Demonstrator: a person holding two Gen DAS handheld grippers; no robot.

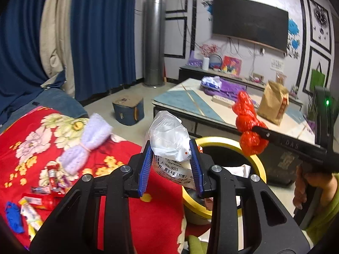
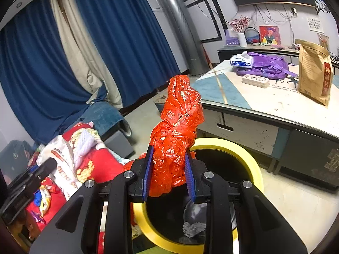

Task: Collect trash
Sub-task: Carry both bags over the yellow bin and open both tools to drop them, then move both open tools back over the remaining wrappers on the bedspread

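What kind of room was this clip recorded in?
Most likely a home living room. A wall-mounted TV hangs above a low media console, a coffee table stands in front of it, and blue curtains cover the window side. A yellow-rimmed trash bin stands on the floor.

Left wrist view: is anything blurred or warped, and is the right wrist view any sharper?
Left wrist view: the purple knitted bundle on the red blanket is smeared, while the white bag in the left gripper is crisp; the edges bend. Right wrist view: the red bag in the right gripper and yellow bin are sharp; same fisheye curve.
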